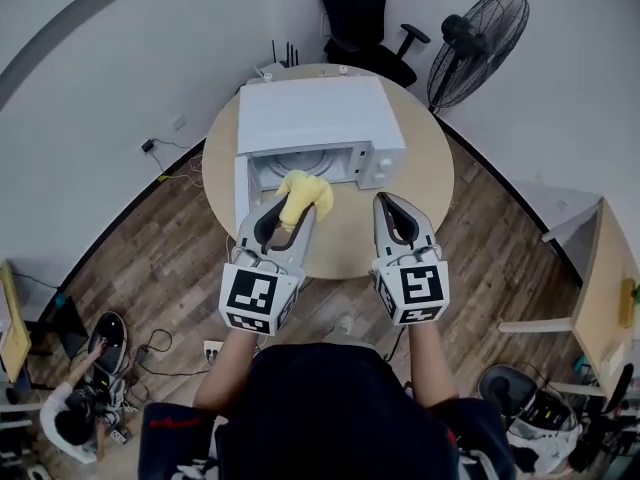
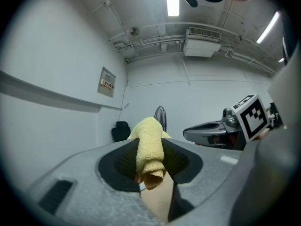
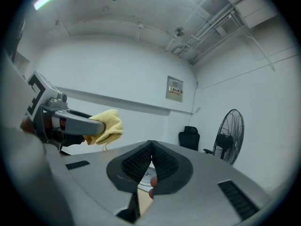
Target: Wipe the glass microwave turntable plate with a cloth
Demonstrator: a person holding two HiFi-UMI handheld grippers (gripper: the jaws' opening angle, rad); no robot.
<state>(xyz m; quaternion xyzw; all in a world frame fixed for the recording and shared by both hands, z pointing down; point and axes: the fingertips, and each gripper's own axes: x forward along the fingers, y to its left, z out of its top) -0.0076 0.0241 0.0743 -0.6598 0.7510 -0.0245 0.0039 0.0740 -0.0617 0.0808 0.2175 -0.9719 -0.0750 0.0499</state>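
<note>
Cloth [image 1: 305, 190] in left claw [image 1: 292, 210] partly hides glass plate [image 1: 326, 159] inside microwave [image 1: 315, 113].

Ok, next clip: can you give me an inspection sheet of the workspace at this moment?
Surface: round wooden table, bare in front of the microwave.
Job's things: white microwave, door open, a round plate visible inside; yellow cloth held at the opening.
Clutter: small device with antennas at the table's far edge.
Grippers: left gripper shut on the cloth; right gripper shut, nothing in it.
Cables: loose cables on the floor left of the table; power strip near the person's feet.
Surroundings: fan, office chair, second table at right, seated person at lower left.
</note>
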